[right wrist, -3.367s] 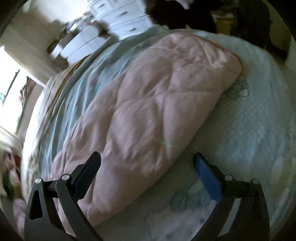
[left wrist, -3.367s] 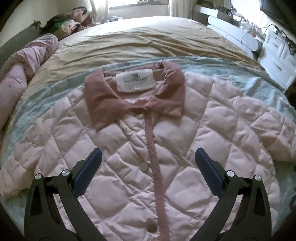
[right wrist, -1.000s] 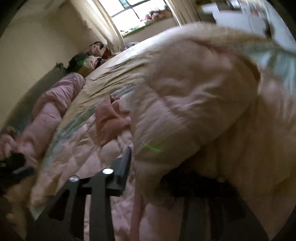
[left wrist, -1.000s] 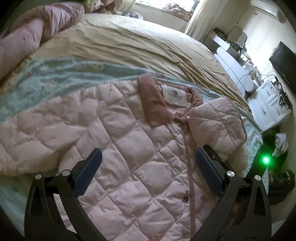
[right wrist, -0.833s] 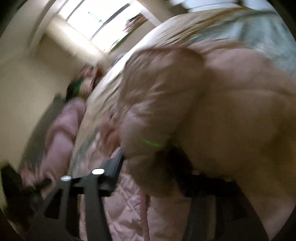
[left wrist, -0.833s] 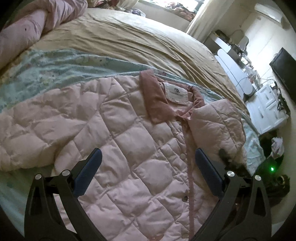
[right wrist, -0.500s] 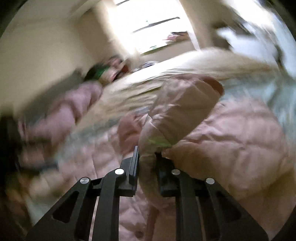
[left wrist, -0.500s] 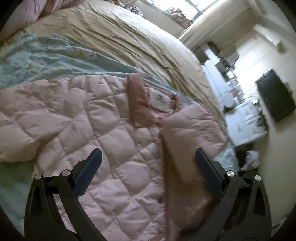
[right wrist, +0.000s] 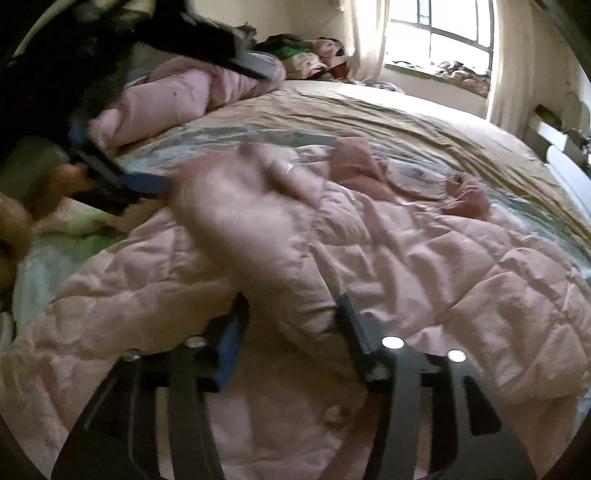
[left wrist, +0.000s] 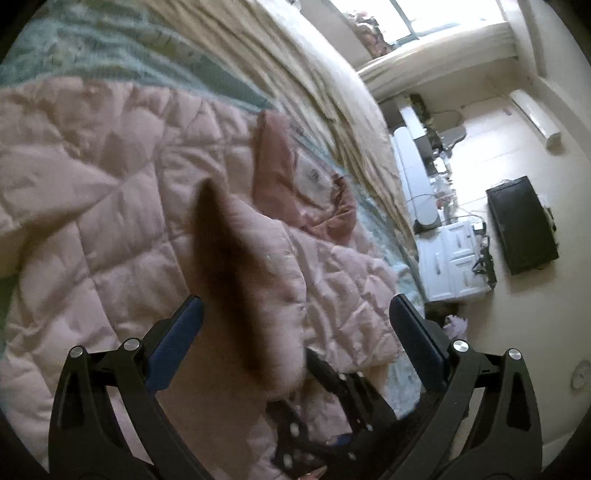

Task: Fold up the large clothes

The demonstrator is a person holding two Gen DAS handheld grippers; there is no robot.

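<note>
A pink quilted jacket (right wrist: 424, 266) lies spread on the bed, its sleeve (right wrist: 251, 236) folded across the front and lying between the fingers of the right gripper (right wrist: 291, 317) — the jaws have just been opening, and the pads no longer pinch the cloth. The left gripper (left wrist: 295, 317) hovers over the same sleeve with jaws wide apart, holding nothing. The jacket's length runs away from the right wrist camera, its darker pink collar (right wrist: 354, 162) pointing toward the window (right wrist: 443, 33). Beneath is a pale blue printed sheet (left wrist: 110, 66), then a tan bedspread (right wrist: 388, 110). A white dresser (left wrist: 450, 262) and a dark television (left wrist: 521, 225) stand beside the bed.
</note>
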